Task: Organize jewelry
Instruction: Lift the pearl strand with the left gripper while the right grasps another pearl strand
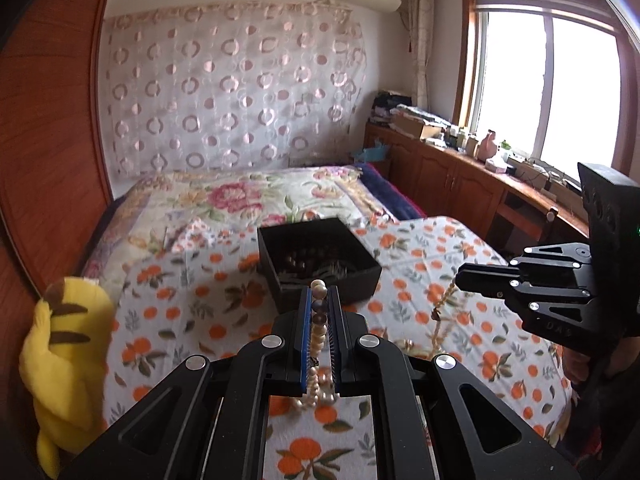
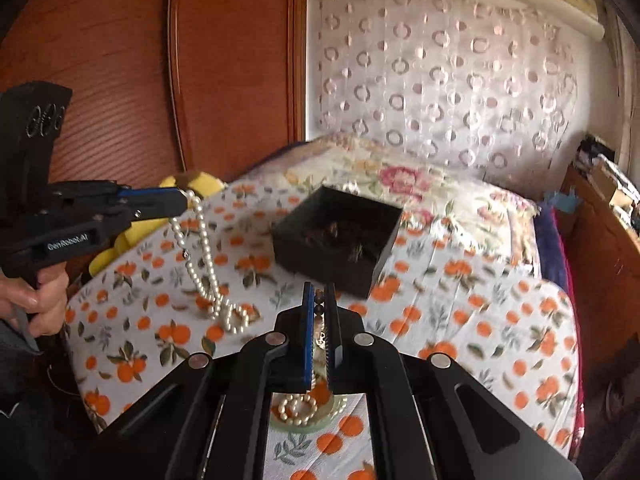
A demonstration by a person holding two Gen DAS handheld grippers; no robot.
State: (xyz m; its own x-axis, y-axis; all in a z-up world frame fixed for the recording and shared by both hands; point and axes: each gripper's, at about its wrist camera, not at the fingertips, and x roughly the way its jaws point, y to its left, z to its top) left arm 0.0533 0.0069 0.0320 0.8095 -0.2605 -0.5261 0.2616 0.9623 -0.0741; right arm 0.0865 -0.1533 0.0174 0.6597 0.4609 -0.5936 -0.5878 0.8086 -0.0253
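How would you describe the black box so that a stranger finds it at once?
Find the bed with the orange-fruit sheet. In its middle, beyond both tongs, stands the black box. It is square, open-topped and holds dark beads, unlike the pale pearl necklace beside it.

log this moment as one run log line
left gripper: shut on pearl necklace | right gripper: shut on bead chain | black box: open

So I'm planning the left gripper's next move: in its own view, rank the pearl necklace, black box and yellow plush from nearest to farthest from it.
1. Pearl necklace, between its fingers.
2. Black box, just ahead.
3. Yellow plush, far left at the bed's edge.
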